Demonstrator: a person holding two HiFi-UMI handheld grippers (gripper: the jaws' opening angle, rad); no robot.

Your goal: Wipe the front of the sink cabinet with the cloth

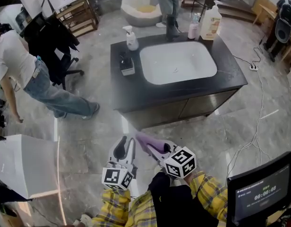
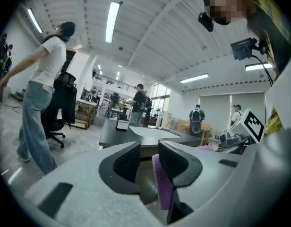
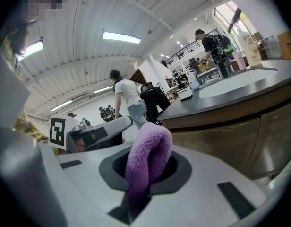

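The sink cabinet (image 1: 183, 110) has a black top, a white basin (image 1: 177, 62) and brown doors, and stands about a metre ahead of me. A purple cloth (image 1: 146, 143) is folded between the jaws of my right gripper (image 1: 144, 144), which is shut on it. In the right gripper view the cloth (image 3: 148, 157) bulges up out of the gripper (image 3: 148, 169), with the cabinet front (image 3: 230, 136) to the right. My left gripper (image 1: 124, 146) is held beside it, short of the cabinet. Its pads stand apart (image 2: 149, 162), and a purple strip (image 2: 162, 186) shows in the gap.
A pump bottle (image 1: 131, 38), a dark box (image 1: 126, 64) and two more bottles (image 1: 211, 22) stand on the counter. A person (image 1: 22, 74) bends at left beside an office chair (image 1: 51, 41). Another person (image 1: 168, 4) stands behind the sink. Cables (image 1: 254, 126) and a monitor (image 1: 259, 188) are at right.
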